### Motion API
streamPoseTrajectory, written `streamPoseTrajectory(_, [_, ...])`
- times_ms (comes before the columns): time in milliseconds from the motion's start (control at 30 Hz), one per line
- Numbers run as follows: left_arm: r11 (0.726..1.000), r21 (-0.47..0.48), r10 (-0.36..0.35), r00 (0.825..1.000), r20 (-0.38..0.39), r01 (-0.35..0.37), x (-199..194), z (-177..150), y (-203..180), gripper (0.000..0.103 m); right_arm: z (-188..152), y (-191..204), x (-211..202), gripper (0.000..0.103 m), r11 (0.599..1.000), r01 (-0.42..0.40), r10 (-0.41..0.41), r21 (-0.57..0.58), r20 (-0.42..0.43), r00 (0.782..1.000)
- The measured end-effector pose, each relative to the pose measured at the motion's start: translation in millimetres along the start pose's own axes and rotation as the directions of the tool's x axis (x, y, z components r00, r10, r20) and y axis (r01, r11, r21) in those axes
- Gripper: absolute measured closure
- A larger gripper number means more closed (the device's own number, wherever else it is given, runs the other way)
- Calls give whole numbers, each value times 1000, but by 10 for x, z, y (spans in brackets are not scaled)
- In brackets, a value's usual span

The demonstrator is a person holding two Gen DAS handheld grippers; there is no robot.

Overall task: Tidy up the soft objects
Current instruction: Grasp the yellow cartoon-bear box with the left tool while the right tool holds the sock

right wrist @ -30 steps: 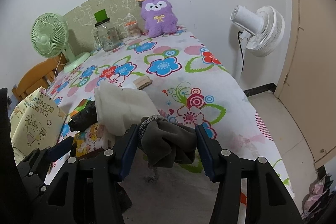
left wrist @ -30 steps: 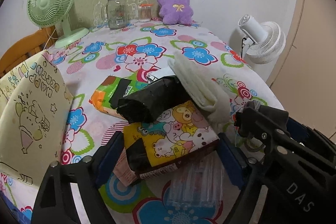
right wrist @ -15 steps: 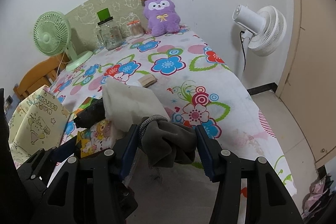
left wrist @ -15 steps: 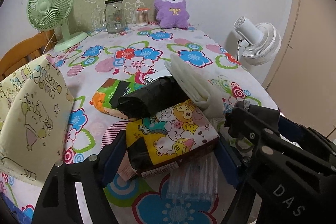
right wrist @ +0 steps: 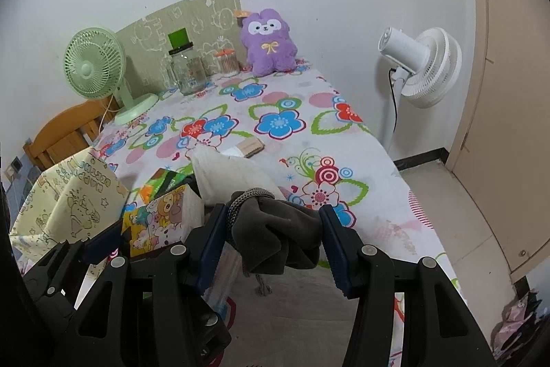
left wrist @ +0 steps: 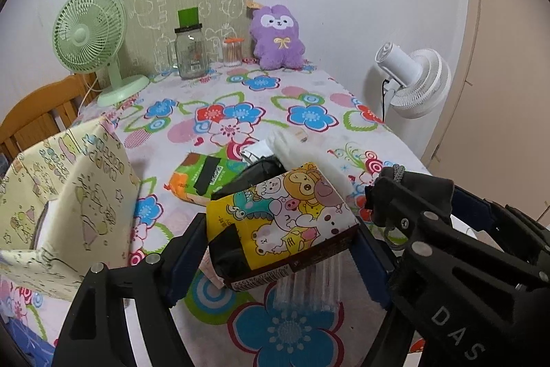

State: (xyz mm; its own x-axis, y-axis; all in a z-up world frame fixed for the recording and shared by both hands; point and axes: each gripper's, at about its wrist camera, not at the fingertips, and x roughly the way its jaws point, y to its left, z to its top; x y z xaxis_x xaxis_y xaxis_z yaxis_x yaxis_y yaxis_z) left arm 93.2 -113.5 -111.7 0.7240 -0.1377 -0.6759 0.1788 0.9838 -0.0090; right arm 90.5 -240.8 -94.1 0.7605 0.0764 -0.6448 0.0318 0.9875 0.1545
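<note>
Left gripper [left wrist: 280, 250] has its blue pads pressed on both ends of the cartoon tissue pack [left wrist: 275, 219], the jaws fairly wide because the pack is wide; they closed in a little over the past second and then held, so the grip looks settled. Compared with a second ago the pack sits higher against the flowered tablecloth [left wrist: 240, 112] and tilts up at its far end, and the black bundle [left wrist: 256, 172] and white folded cloth [left wrist: 302, 153] that seemed to lie across its top now show behind it at 12 to 1 o'clock, so it is coming free of the pile. A clear plastic packet [left wrist: 309, 284] shows just below the pack at 6 o'clock; whether it hangs from it or lies on the table I cannot tell. The right gripper [right wrist: 273, 231] is about half closed on a bunched grey cloth [right wrist: 275, 229] with a braided cord, its hold unchanged, and it too looks a little higher than before. Both hands carry a soft item off the table, so I judge the next step is a drop-off, likely the open yellow cartoon box [left wrist: 62, 195] at 9 o'clock of the pack. An orange and green packet [left wrist: 202, 176] stays on the table at 11 o'clock
</note>
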Motion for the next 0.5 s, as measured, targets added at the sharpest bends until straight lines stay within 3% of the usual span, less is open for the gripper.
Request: streamPoseTrajectory(500, [1000, 13, 12, 998, 68, -12, -402, 194, 11, 22, 200, 114, -376, 46, 1000, -8, 8, -14, 64, 998])
